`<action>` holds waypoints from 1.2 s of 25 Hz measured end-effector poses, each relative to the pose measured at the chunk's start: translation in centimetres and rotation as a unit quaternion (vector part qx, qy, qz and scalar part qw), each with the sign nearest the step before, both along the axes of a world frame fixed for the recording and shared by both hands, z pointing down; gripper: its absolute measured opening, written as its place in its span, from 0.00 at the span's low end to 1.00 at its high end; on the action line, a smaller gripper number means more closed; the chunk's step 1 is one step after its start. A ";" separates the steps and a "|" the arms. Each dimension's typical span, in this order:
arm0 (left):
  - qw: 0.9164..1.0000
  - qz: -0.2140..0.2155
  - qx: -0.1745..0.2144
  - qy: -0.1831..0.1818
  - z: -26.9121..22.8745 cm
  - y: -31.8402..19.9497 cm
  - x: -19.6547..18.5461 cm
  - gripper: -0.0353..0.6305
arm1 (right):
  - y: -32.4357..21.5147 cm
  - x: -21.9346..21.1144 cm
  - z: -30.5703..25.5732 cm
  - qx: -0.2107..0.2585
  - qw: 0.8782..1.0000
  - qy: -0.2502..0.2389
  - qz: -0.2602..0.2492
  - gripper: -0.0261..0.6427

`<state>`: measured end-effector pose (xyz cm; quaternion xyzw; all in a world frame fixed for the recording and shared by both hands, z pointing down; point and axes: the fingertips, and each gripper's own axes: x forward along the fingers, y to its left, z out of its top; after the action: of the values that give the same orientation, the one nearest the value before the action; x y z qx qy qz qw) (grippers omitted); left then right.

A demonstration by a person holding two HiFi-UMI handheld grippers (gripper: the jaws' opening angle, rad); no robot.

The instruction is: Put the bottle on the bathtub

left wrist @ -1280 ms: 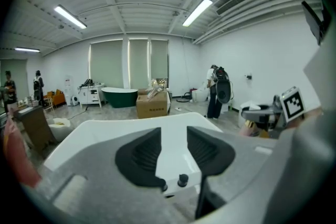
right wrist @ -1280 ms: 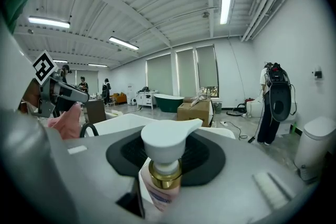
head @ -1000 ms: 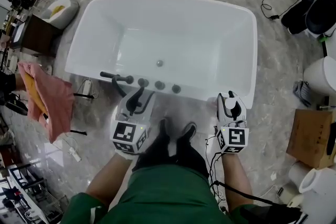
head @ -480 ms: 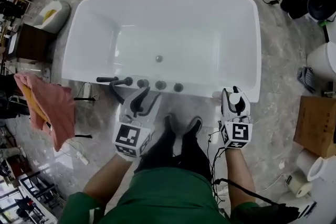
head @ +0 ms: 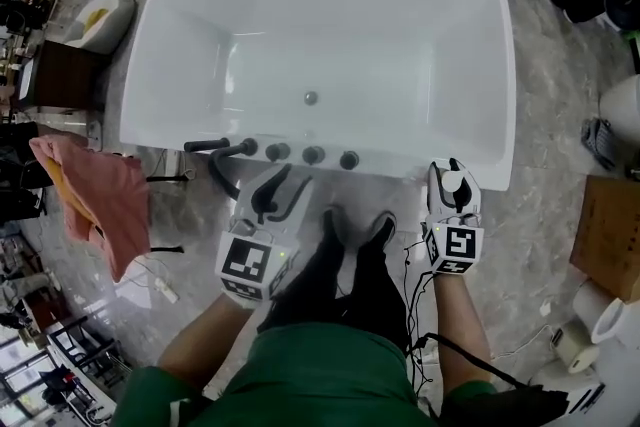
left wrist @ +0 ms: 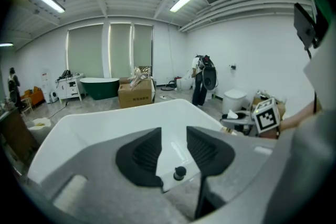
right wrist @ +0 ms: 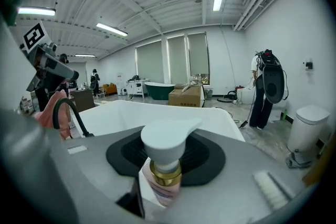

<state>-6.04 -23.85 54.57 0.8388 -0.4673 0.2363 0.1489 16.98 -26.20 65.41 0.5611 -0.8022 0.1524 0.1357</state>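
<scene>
Bottle held at the tub's near right corner

The right gripper [head: 455, 187] is clamped on the bottle [right wrist: 166, 164], its dark pads pressing the neck just under the white pump cap, with the gold collar and pink body below. From the head view the bottle sits at the near right corner of the white tub [head: 505, 85]; whether it touches the rim cannot be told. The left gripper [left wrist: 173, 150] has its jaws partly apart and holds nothing. It points at the near rim, where a black knob [left wrist: 179, 171] shows through the gap. A pink cloth [head: 100, 195] hangs left of the tub.
</scene>
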 end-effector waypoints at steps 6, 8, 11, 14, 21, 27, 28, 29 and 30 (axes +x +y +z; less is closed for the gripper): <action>1.000 -0.007 -0.009 -0.009 1.2 0.0 -1.1 0.27 | -0.5 -0.6 2.2 -0.003 1.000 0.006 -0.004 0.25; 1.000 -0.007 -0.012 -0.010 1.7 0.0 -1.2 0.27 | -0.5 -0.8 2.8 -0.004 1.000 0.010 -0.007 0.25; 1.000 -0.008 -0.016 -0.009 2.2 0.2 -1.1 0.27 | -0.6 -1.1 3.1 -0.003 1.000 0.010 -0.009 0.25; 1.000 -0.008 -0.016 -0.007 2.3 0.2 -1.1 0.27 | -0.7 -1.6 3.1 -0.002 1.000 0.010 -0.015 0.25; 1.000 -0.013 -0.020 -0.003 2.3 0.5 -1.4 0.27 | -0.4 -2.1 2.9 -0.001 1.000 0.012 -0.022 0.25; 1.000 -0.013 -0.023 0.001 2.2 0.5 -1.4 0.27 | -0.3 -1.9 3.0 -0.003 1.000 0.015 -0.022 0.26; 1.000 -0.012 -0.023 0.002 2.2 0.5 -1.3 0.27 | -0.3 -1.9 3.0 -0.003 1.000 0.015 -0.022 0.25; 1.000 -0.012 -0.023 0.002 2.1 0.5 -1.3 0.27 | -0.2 -1.8 2.9 -0.004 1.000 0.016 -0.023 0.26; 1.000 -0.012 -0.023 0.003 2.1 0.5 -1.3 0.27 | -0.2 -1.8 2.9 -0.004 1.000 0.016 -0.023 0.25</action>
<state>-7.36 -23.31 56.67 0.8301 -0.4714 0.2427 0.1727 15.15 -26.42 68.34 0.5440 -0.8121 0.1436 0.1546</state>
